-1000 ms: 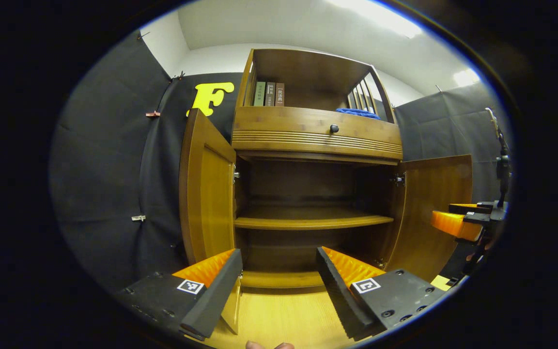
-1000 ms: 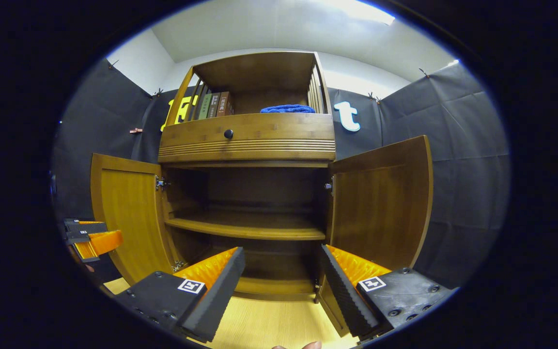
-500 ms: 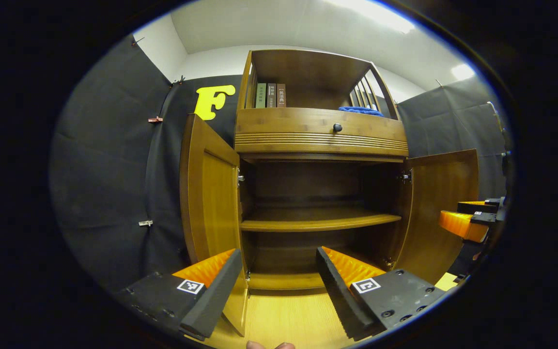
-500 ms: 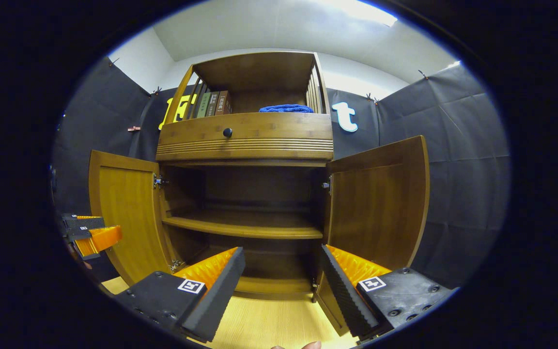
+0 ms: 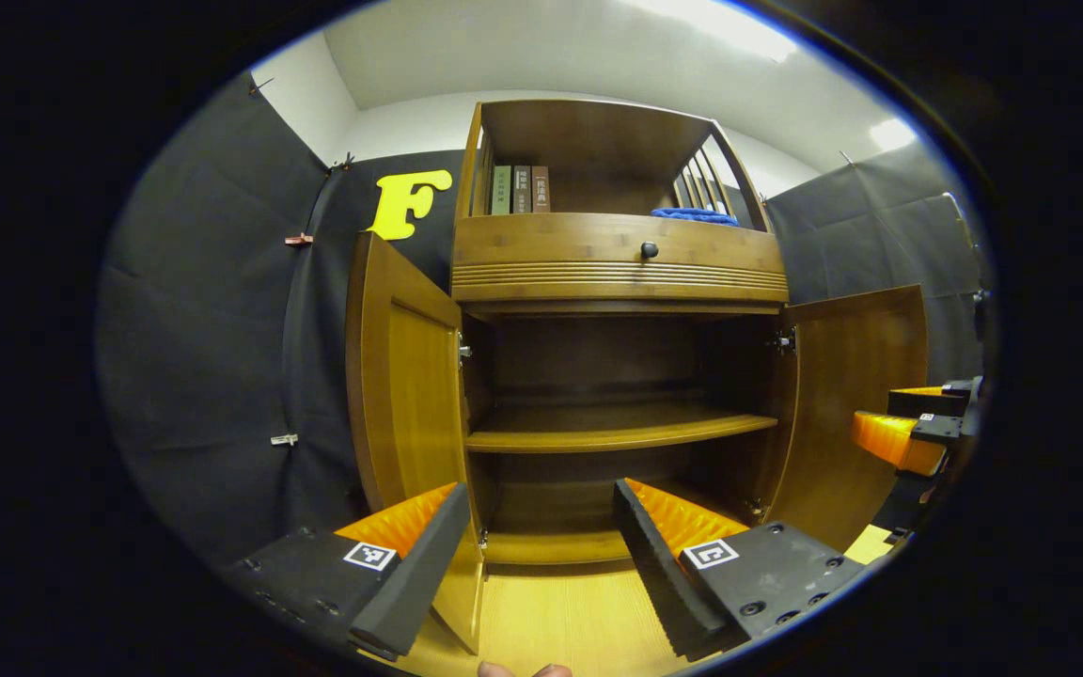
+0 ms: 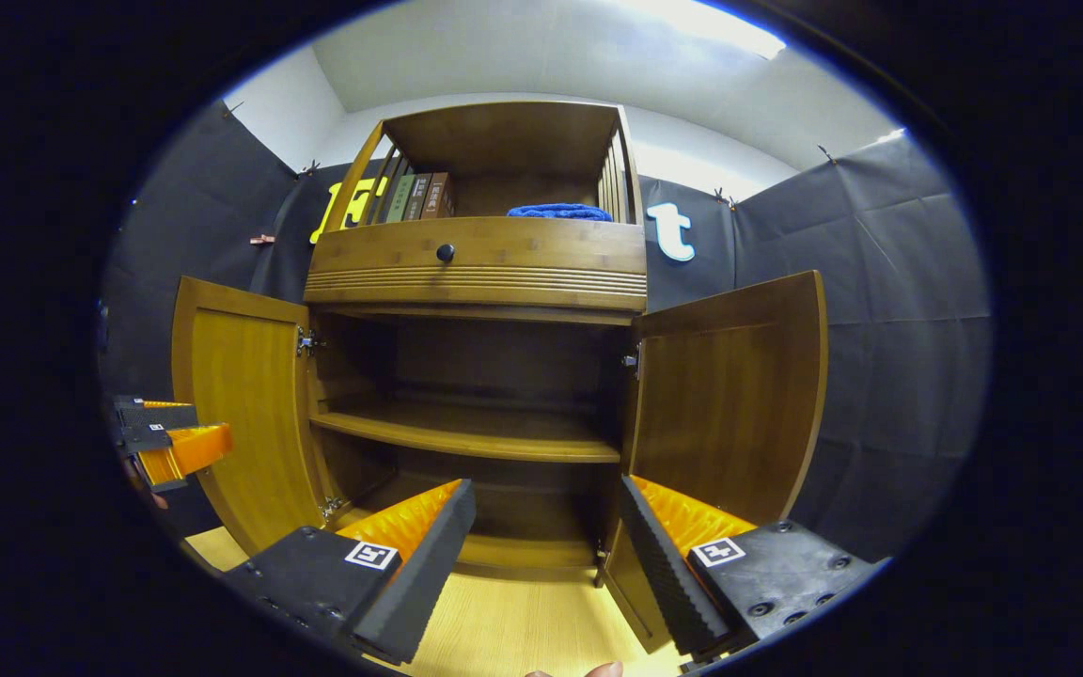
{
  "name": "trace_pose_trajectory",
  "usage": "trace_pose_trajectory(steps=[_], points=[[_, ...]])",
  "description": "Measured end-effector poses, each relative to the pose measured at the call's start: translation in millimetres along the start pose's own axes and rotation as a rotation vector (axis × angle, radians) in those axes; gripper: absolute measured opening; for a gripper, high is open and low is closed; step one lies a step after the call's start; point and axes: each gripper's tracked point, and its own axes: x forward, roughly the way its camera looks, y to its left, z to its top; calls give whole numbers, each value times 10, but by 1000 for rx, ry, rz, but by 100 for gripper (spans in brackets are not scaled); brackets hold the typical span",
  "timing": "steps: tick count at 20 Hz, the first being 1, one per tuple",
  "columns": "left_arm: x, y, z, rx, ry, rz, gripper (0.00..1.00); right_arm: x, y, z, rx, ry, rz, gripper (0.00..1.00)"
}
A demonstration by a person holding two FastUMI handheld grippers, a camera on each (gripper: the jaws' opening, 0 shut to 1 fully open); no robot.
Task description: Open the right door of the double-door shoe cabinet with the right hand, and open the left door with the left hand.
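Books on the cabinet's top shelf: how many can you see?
3. The books stand upright side by side at the left end of the top shelf, left of the blue cloth. The side slats could hide more.

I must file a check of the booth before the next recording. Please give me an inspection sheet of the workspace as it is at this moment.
Surface: light wooden floor in front of the cabinet; nothing lies on it.
Job's things: shoe cabinet; left door and right door both swung open; inner shelf bare.
Clutter: books and a blue cloth in the top compartment; drawer with a dark knob, closed.
Grippers: left claw open, holding nothing; right claw open, holding nothing; both apart from the doors.
Cables: nothing seen.
Surroundings: black cloth wall, white ceiling with lights.
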Motion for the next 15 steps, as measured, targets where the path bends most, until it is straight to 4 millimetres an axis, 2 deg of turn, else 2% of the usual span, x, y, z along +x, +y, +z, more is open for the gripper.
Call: trace_pose_trajectory(steps=[15], points=[[-20,-40,-7,0,-2,-1,94,-13,17,20,10,-3,6,98]])
